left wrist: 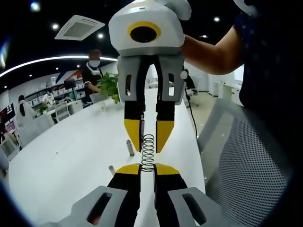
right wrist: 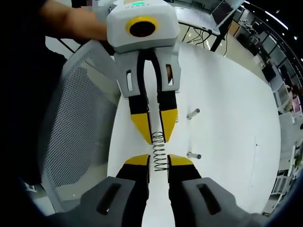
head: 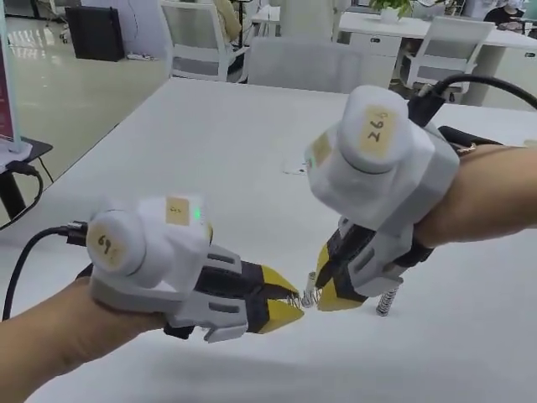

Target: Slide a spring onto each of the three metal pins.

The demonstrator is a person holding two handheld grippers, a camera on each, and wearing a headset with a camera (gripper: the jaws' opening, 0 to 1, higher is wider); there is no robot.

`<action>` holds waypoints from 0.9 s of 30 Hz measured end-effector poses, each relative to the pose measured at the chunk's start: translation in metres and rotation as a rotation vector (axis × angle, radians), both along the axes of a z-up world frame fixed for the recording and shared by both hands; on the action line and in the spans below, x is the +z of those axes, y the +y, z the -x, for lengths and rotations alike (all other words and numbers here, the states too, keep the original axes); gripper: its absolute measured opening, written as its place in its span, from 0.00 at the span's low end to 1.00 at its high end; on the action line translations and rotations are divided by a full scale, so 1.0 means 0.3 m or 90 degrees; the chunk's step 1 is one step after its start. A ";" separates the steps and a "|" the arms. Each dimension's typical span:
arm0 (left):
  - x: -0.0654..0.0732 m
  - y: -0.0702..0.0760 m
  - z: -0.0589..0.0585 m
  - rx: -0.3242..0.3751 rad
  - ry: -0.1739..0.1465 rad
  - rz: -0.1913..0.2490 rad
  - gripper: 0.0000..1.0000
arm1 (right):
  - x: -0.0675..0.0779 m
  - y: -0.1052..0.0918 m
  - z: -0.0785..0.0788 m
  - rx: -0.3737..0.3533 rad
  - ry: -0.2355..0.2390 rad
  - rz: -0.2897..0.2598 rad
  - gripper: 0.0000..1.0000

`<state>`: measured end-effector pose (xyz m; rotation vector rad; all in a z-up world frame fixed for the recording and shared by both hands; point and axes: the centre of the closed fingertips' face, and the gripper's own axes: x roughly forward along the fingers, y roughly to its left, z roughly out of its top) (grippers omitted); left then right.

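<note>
1. The spring is held in the air over the white bench, running end to end between the two claws.
2. The left claw is pressed together on one end of the spring.
3. The right claw points straight back at the left one and pinches the other end.
4. One metal pin and a second pin stand on the bench near the claws.
5. A mesh chair sits at the bench's edge.

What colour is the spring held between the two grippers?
Silver-grey metal; the spring shows best in the left gripper view.
</note>
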<state>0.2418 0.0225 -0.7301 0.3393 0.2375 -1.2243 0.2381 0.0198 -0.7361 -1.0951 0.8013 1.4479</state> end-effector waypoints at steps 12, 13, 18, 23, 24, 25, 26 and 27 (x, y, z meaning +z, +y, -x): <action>0.026 0.009 0.001 0.005 -0.007 0.017 0.02 | -0.027 -0.016 -0.018 -0.017 0.009 -0.007 0.12; 0.026 0.010 0.000 0.006 -0.009 0.016 0.02 | -0.028 -0.016 -0.018 -0.018 0.009 -0.007 0.12; 0.029 0.009 -0.003 0.008 -0.012 0.018 0.02 | -0.025 -0.008 -0.024 -0.020 0.008 -0.014 0.09; 0.032 0.013 -0.008 0.010 -0.012 0.022 0.02 | -0.016 -0.003 -0.026 -0.023 0.007 -0.021 0.09; 0.032 0.014 -0.010 0.011 -0.013 0.022 0.02 | -0.009 0.001 -0.026 -0.023 0.006 -0.025 0.09; 0.032 0.015 -0.011 0.011 -0.013 0.021 0.02 | -0.002 0.005 -0.026 -0.023 0.005 -0.030 0.09; 0.031 0.015 -0.012 0.012 -0.013 0.021 0.02 | 0.003 0.009 -0.026 -0.023 0.004 -0.033 0.09; 0.030 0.015 -0.014 0.013 -0.013 0.020 0.02 | 0.008 0.013 -0.026 -0.023 0.003 -0.037 0.09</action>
